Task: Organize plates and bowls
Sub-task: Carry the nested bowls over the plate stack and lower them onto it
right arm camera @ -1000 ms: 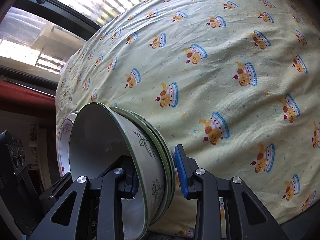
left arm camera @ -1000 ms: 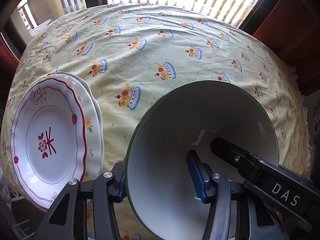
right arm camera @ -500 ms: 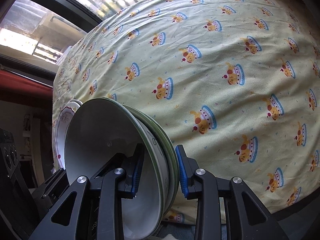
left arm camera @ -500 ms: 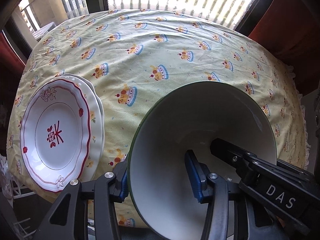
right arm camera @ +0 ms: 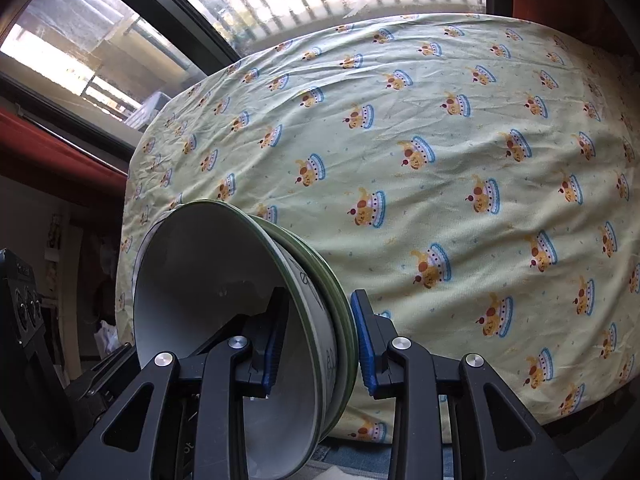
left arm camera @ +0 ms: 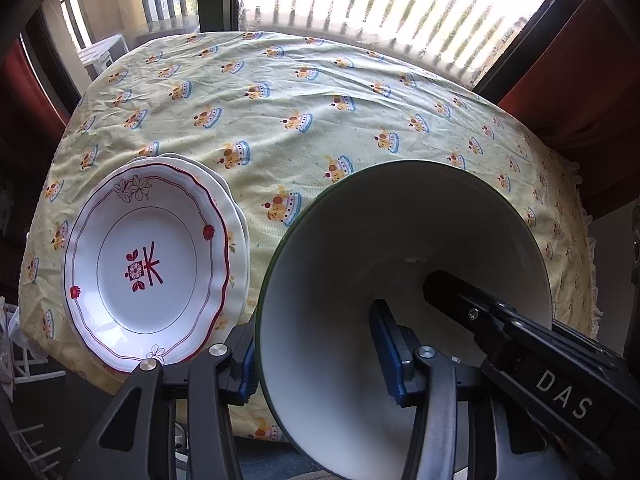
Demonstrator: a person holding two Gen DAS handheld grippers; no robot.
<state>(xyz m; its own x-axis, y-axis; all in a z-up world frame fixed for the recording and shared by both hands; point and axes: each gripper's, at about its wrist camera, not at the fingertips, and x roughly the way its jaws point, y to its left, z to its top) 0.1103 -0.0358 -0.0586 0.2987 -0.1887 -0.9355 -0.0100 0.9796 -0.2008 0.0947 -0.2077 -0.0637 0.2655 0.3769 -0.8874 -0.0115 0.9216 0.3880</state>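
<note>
Lifting the nested white green-rimmed ceramic bowls (left arm camera: 384, 264) higher off the yellow-clothed desk (left arm camera: 320, 120) than before, both my left fingers (left arm camera: 390, 354) and right fingers (right arm camera: 364, 340) pinch opposite rims, beside stacked red-trimmed plates (left arm camera: 148, 264).

A wide stretch of the cloth-covered worktop (left arm camera: 320, 92) lies bare toward the window and the right side. The only things standing on it are stacked plates (left arm camera: 152, 264) near the left front edge. A nested stack of bowls (right arm camera: 248, 320), clamped by both tools, fills the foreground.
</note>
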